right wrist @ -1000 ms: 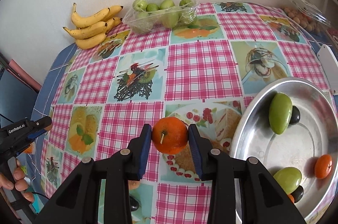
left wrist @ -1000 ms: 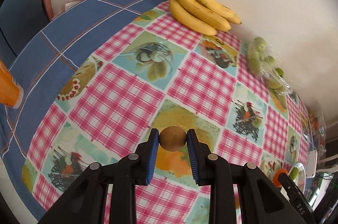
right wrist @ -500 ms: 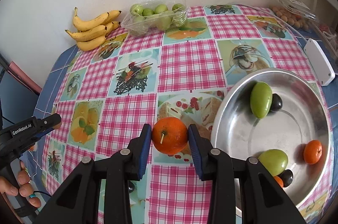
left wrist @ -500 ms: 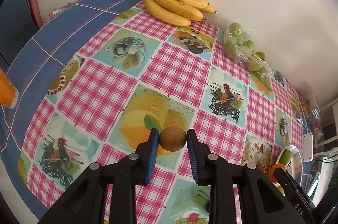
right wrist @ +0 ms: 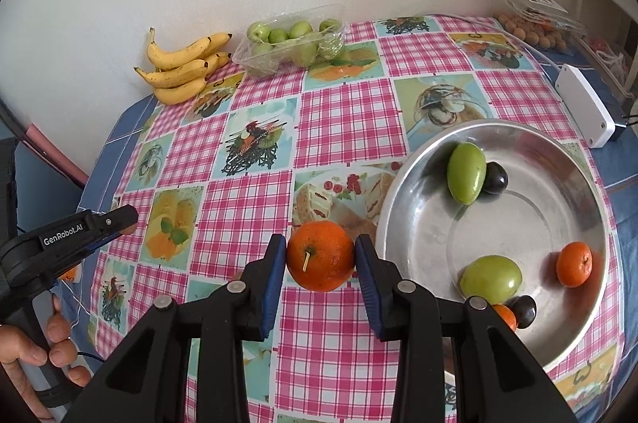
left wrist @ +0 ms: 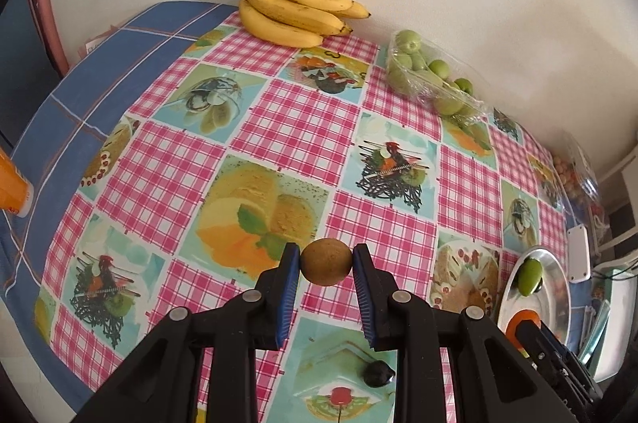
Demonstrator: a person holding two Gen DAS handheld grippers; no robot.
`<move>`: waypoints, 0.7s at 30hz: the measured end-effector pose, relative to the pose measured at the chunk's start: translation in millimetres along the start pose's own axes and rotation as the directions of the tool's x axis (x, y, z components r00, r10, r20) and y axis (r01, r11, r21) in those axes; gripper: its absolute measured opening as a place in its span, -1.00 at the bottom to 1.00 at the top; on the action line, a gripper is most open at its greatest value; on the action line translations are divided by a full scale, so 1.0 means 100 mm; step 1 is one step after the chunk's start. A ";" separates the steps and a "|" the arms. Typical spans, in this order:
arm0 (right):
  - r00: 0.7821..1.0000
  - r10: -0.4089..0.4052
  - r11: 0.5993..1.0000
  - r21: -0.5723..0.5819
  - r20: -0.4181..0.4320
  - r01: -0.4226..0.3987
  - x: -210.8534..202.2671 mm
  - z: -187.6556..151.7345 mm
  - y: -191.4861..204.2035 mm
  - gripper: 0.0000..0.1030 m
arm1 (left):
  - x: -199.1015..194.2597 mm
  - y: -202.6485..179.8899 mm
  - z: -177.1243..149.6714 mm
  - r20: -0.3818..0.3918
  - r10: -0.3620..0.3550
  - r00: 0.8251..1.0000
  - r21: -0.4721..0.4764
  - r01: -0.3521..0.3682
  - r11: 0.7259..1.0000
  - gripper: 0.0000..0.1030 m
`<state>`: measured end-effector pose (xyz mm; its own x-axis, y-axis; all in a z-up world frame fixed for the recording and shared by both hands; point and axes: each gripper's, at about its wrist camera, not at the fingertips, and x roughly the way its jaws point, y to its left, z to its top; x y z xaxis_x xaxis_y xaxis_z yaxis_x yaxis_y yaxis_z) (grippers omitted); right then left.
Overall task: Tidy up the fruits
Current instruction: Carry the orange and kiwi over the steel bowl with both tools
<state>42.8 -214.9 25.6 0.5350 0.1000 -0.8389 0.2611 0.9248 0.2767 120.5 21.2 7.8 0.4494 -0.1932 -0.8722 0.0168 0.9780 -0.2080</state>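
From the left wrist, the left gripper (left wrist: 326, 263) pinches a brown kiwi (left wrist: 326, 262), long axis crosswise from pad to pad; the metal bowl (left wrist: 558, 297), lately a sliver far right of the jaws, now shows more, so delivery nears. From the right wrist, the right gripper (right wrist: 321, 257) clamps an orange (right wrist: 320, 255), round, stem facing the camera, and the bowl has drawn in just right of the jaws.

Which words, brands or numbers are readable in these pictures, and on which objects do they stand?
"GenRobot.AI": white letters on the black body of the left hand-held gripper, seen in the right wrist view.
Label on the clear plastic box at the far right: too blurred to read.
No other text is readable.
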 end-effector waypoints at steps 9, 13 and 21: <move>1.000 -0.031 0.998 0.057 -0.002 0.032 -0.06 -0.01 -0.32 -0.28 | 0.08 -0.27 -0.12 -0.027 -0.001 1.000 0.041 0.002 0.999 -0.44; 0.998 -0.055 0.995 0.088 -0.008 0.056 -0.08 0.00 -0.49 -0.28 | 0.10 -0.43 -0.17 -0.031 -0.002 1.000 0.071 0.004 0.997 -0.44; 0.997 -0.073 0.979 0.189 0.002 0.071 -0.16 -0.02 -0.88 -0.28 | 0.12 -0.86 -0.34 -0.043 -0.033 0.999 0.169 0.039 0.985 -0.44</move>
<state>9.8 -296.9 14.0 0.5165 0.0315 -0.8557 0.4454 0.8436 0.2999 93.5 -68.1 0.3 0.4100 -0.2282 -0.8831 0.1856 0.9688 -0.1642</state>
